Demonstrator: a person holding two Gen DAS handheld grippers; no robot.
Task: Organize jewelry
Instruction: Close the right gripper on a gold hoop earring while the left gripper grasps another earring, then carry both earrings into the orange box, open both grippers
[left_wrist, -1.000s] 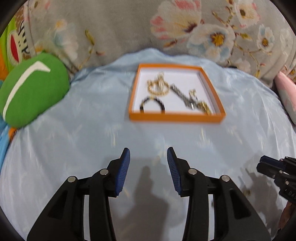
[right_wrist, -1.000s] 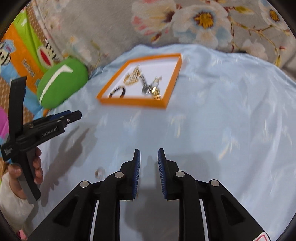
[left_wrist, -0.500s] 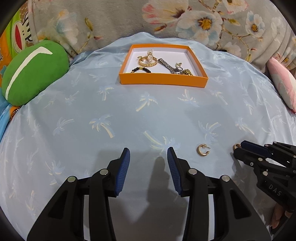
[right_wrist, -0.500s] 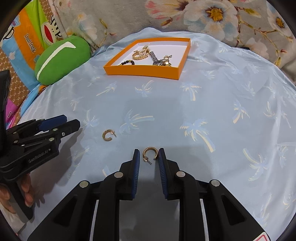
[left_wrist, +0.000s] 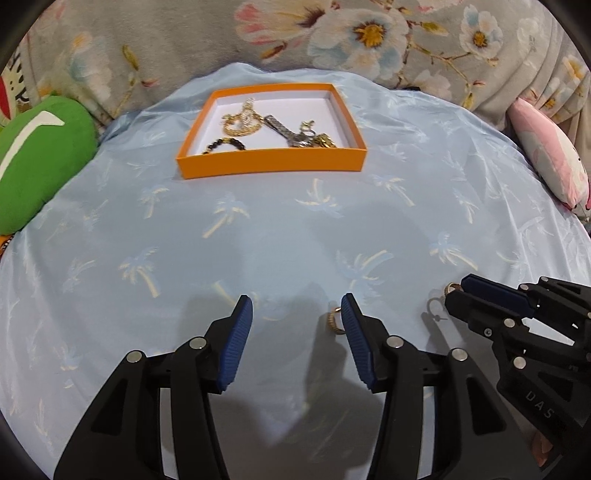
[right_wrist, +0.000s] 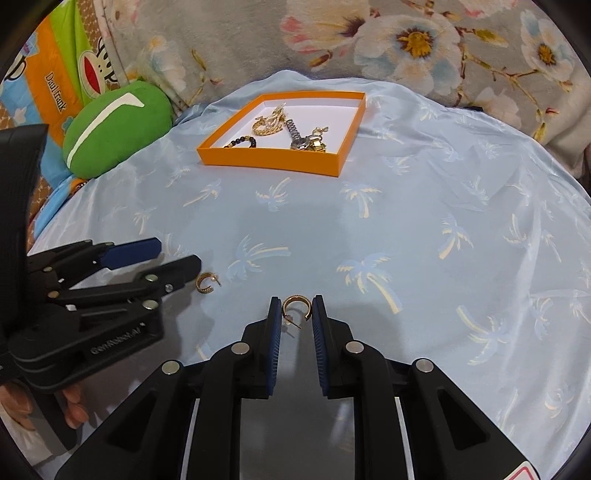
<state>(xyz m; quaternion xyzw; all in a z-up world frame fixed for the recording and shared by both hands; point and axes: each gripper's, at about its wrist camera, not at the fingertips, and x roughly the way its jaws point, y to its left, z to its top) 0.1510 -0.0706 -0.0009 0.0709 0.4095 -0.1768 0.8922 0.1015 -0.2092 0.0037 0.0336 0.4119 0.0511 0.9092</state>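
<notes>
Gold hoop earrings are the two loose pieces left on the pale blue palm-print cloth (left_wrist: 258, 236).

Left wrist view: the left gripper (left_wrist: 296, 314) has come forward and lower than a second ago, and its jaws are opening. One gold hoop earring (left_wrist: 333, 320) now lies just inside its right fingertip, on the cloth's near part, not gripped. At the right edge the right gripper (left_wrist: 456, 295) reaches in, a second hoop at its tip. The orange tray (left_wrist: 271, 162), near the cloth's far edge, already holds a gold chain, a dark bead bracelet and a watch.

Right wrist view: the right gripper (right_wrist: 294, 314) has barely moved; its jaws are closing around the second hoop earring (right_wrist: 296, 306), which sits between the blue pads with a sliver of gap each side, so not yet pinched. The left gripper (right_wrist: 177, 258) angles downward from the left edge, the first hoop (right_wrist: 205, 283) just past its tip. Both earrings look about to be picked for the tray.
</notes>
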